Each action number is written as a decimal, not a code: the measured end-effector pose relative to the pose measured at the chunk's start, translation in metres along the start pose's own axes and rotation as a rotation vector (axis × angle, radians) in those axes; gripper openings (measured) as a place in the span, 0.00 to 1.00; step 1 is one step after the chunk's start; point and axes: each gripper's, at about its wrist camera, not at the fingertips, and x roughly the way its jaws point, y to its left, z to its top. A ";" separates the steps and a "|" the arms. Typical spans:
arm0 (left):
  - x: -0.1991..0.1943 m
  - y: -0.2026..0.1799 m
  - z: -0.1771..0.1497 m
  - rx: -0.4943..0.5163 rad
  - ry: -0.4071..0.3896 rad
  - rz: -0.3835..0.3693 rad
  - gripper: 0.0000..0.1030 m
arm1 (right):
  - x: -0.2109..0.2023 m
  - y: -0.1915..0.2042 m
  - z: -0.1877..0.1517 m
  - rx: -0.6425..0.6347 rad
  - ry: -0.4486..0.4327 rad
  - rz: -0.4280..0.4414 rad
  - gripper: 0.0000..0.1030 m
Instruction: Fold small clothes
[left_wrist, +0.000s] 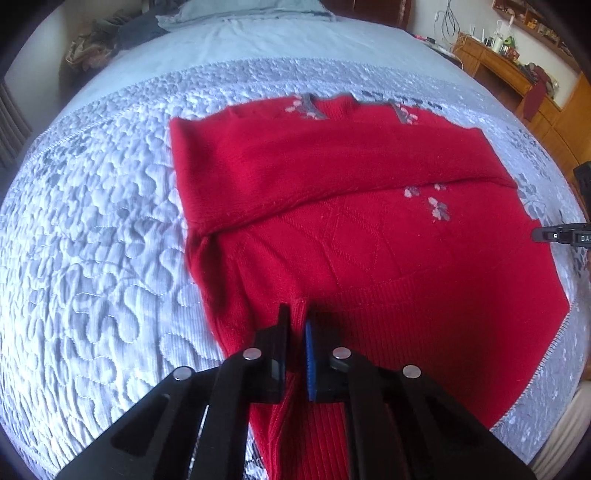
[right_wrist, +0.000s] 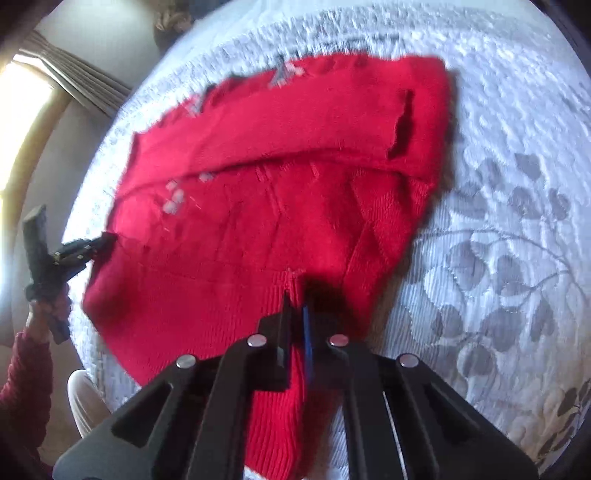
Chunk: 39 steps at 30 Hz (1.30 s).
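The left claw (left_wrist: 295, 325) is nearly closed, its black and blue fingers pinching a raised ridge of the ribbed hem of the red sweater (left_wrist: 332, 206). The right claw (right_wrist: 295, 310) grips the same way, narrow on a bunched fold of that ribbed hem, with the knit running back between its fingers towards the camera.

Just ahead of both claws the sweater lies spread on the bed's quilted bedspread (left_wrist: 92, 240), pale with stitched leaf shapes. Beyond the hem, the body of the knit shows diagonal ribs and small pale flower motifs (left_wrist: 437, 210). Farther ahead, a sleeve (left_wrist: 314, 162) is folded across the chest, reaching from one side of the garment to the other. The neckline sits at the far end, with more flower motifs beside it.

From the left claw's camera, the other claw's tip appears at the far right, at the sweater's side edge. From the right claw's camera, the other claw shows at the far left, held in a hand (right_wrist: 48, 302) with a dark red cuff.

Past the sweater, far right of the left claw, stands a wooden dresser (left_wrist: 517, 77); a curtain (right_wrist: 77, 77) hangs far left of the right claw.
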 end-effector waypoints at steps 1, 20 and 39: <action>-0.009 0.000 0.000 -0.006 -0.026 -0.015 0.07 | -0.009 0.000 0.000 0.007 -0.021 0.028 0.03; -0.003 0.040 0.189 -0.134 -0.224 0.091 0.07 | -0.056 -0.008 0.172 0.031 -0.191 -0.080 0.03; 0.083 0.056 0.183 -0.158 -0.019 0.231 0.57 | 0.032 -0.051 0.199 0.135 -0.075 -0.272 0.24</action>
